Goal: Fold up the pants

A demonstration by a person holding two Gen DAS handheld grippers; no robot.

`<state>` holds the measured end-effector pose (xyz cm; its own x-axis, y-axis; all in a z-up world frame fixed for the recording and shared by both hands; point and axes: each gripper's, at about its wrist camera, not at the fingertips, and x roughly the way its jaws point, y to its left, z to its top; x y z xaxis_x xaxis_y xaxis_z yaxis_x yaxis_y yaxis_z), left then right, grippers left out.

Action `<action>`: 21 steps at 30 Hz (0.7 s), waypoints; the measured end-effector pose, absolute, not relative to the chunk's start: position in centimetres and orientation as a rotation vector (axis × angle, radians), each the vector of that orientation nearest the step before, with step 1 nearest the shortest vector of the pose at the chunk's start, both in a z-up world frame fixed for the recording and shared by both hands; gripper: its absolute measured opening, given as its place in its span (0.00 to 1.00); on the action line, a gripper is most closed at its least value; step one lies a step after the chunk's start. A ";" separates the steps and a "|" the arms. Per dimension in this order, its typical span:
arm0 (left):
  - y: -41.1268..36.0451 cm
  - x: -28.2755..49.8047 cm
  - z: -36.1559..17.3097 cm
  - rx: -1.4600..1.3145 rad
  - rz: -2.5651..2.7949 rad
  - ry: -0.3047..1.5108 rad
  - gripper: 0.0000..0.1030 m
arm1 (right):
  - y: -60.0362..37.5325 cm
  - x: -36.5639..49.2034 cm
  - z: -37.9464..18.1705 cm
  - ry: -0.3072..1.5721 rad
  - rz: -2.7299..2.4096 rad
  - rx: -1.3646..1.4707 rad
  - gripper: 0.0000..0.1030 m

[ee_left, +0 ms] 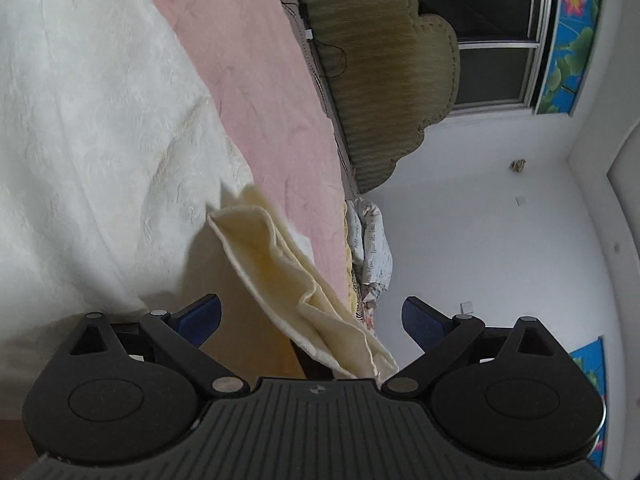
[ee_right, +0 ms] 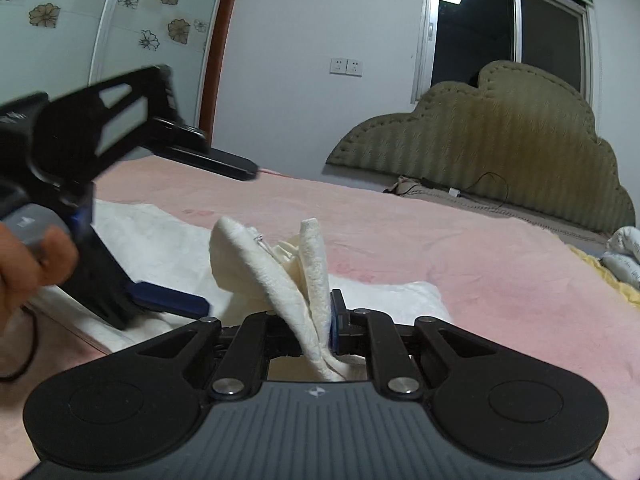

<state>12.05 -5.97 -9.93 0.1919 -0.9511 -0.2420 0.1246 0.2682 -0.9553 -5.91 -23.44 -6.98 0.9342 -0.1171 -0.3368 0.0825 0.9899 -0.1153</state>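
The cream fleece pants (ee_left: 100, 140) lie spread on a pink bed. In the left wrist view a bunched fold of the pants (ee_left: 304, 292) stands up between my open left gripper's (ee_left: 312, 320) blue fingers (ee_left: 200, 316), which do not touch it. In the right wrist view my right gripper (ee_right: 316, 332) is shut on that bunched fold of the pants (ee_right: 288, 280), lifted off the bed. The left gripper (ee_right: 120, 208) shows there at the left, open, its lower finger (ee_right: 172, 304) resting on the spread pants (ee_right: 152, 236).
The pink bedsheet (ee_right: 460, 252) covers the bed. An olive padded headboard (ee_right: 500, 140) stands at the far side under a dark window (ee_right: 512, 28). Patterned bedding (ee_right: 624, 256) is bunched at the right edge. A person's hand (ee_right: 24, 272) holds the left gripper.
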 end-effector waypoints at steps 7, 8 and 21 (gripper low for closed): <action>-8.0 13.8 -9.3 -0.947 -0.936 1.146 0.76 | -21.7 -5.5 -6.8 0.346 -0.065 -0.199 0.11; -8.1 14.0 -9.3 -0.933 -0.940 1.160 0.66 | -21.3 -5.5 -6.7 0.342 -0.053 -0.208 0.11; -4.5 12.9 -0.9 -0.037 -0.655 0.734 0.11 | -12.0 -1.3 -7.3 0.320 0.141 -0.497 0.12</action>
